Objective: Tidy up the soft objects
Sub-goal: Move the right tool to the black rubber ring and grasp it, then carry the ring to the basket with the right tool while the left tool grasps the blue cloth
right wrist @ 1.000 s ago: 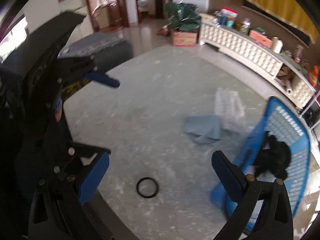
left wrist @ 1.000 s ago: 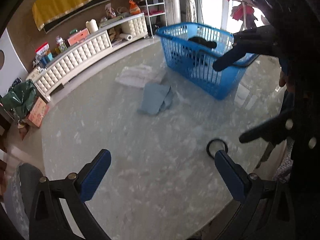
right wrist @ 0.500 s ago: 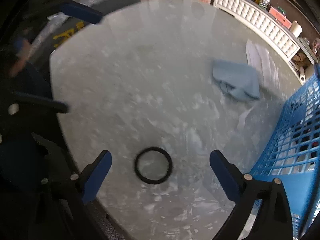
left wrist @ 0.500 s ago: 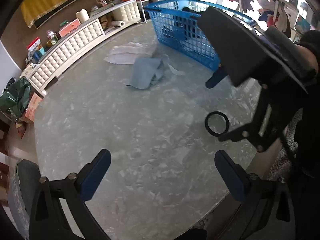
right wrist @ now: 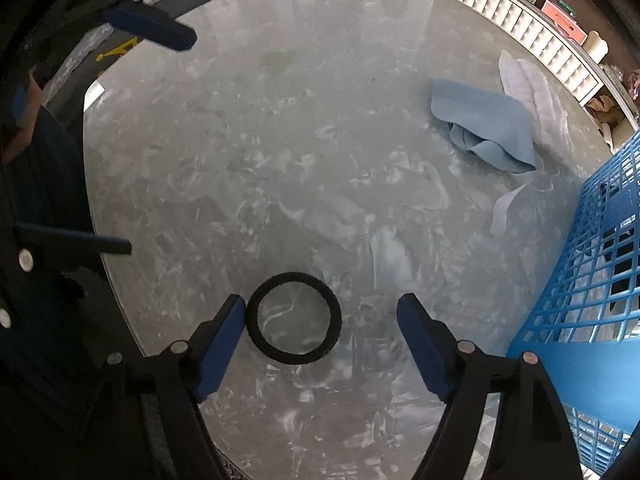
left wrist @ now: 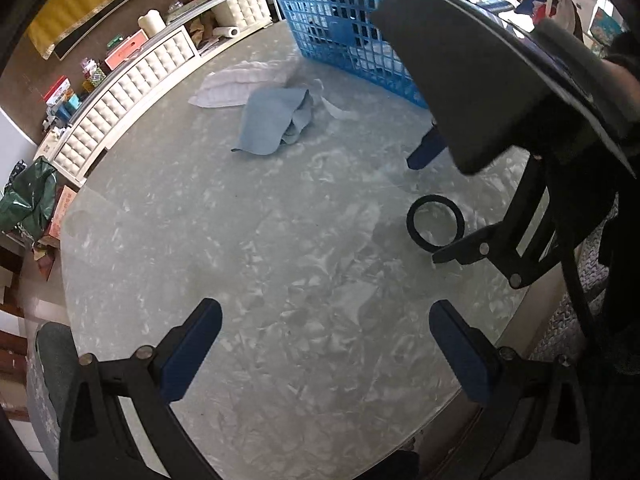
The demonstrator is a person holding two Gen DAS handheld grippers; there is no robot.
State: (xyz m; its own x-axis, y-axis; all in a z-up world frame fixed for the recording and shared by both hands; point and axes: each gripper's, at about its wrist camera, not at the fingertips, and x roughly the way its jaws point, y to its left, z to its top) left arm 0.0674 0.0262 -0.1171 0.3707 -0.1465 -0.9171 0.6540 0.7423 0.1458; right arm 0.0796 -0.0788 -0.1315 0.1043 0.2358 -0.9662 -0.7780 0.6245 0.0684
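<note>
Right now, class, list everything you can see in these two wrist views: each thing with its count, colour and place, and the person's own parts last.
hair band: one, black, on the table near its edge, between the right tool's open fingers.
cloth: one, grey-blue, crumpled, mid-table beside the white piece.
quilted piece: one, white, flat, behind the cloth.
basket: one, blue plastic mesh, far side of the table, something dark inside.
table: one, round, pale marbled top.
cabinet: one, white tufted, along the wall, clutter on top.
bag: one, green, on the floor at left.
left tool: blue pads, open, over bare table.
right tool: blue pads, open, around the hair band.
</note>
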